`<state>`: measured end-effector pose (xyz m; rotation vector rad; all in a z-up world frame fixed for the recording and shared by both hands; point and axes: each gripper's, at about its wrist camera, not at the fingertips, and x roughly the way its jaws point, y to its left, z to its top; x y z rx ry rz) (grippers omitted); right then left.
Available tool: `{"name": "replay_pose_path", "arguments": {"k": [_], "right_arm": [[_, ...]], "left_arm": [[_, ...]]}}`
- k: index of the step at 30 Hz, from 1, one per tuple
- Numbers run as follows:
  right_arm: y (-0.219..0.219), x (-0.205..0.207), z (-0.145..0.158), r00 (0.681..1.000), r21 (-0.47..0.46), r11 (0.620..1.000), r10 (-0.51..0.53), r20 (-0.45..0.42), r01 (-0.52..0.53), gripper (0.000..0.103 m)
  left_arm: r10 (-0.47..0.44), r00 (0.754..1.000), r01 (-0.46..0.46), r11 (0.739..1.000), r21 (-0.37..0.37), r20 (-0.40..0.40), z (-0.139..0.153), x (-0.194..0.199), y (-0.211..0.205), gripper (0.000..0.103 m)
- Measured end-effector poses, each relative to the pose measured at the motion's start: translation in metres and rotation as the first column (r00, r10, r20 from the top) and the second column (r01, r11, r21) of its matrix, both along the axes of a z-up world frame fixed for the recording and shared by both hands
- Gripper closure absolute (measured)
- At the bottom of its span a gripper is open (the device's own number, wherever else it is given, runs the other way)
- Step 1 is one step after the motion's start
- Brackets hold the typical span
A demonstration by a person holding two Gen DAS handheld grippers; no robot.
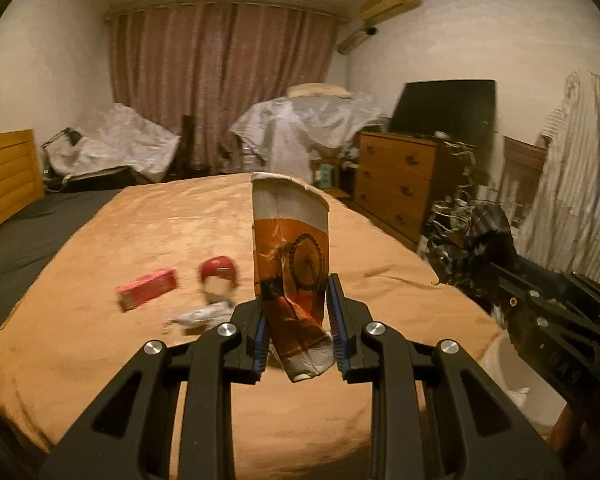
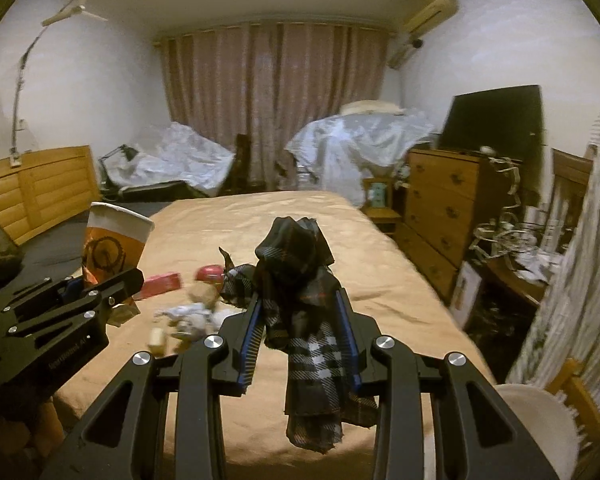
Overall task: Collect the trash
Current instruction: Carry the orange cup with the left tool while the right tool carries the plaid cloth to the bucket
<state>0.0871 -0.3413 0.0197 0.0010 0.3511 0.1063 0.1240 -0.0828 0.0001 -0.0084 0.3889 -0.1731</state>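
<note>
2 pieces are up off the bed [image 1: 100, 248]: left gripper [image 1: 296, 320] jaws pinch the crumpled paper cup [image 1: 290, 256], right gripper [image 2: 300, 332] jaws clamp plaid cloth [image 2: 300, 280]. Next, carry both binward; red box [image 1: 147, 288] and what look like wrappers [image 2: 188, 318] remain on the bed.

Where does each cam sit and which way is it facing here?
Left wrist: on the left gripper, looking along its fingers across the bed toward the curtain; own fingers clamp a crushed paper cup; the right gripper's body shows at right.
Right wrist: on the right gripper, same heading; own fingers clamp a dark plaid cloth; the left gripper with the cup shows at left.
Shared: bed, curtain, wooden dresser, red box, each other's gripper.
</note>
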Motion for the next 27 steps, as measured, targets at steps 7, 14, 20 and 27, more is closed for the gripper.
{"name": "replay_pose_path", "arguments": {"k": [7, 14, 20, 27], "right_arm": [[-0.082, -0.016, 0.007, 0.993, -0.015, 0.993, -0.115, -0.012, 0.115, 0.067], [-0.173, -0.031, 0.003, 0.97, -0.031, 0.973, -0.229, -0.082, 0.228, 0.067], [-0.26, -0.035, -0.024, 0.927, -0.035, 0.957, -0.287, -0.24, 0.287, 0.067], [-0.31, -0.012, -0.071, 0.857, -0.036, 0.957, -0.274, -0.436, 0.288, 0.067]], "left_arm": [[-0.151, 0.988, 0.151, 0.988, 0.029, -0.026, -0.008, 0.008, -0.07, 0.078], [-0.3, 0.951, 0.302, 0.953, 0.027, -0.074, -0.018, 0.009, -0.14, 0.078], [-0.42, 0.894, 0.427, 0.904, 0.012, -0.159, -0.033, 0.013, -0.199, 0.078], [-0.517, 0.786, 0.547, 0.837, -0.007, -0.339, -0.067, 0.026, -0.253, 0.078]]}}
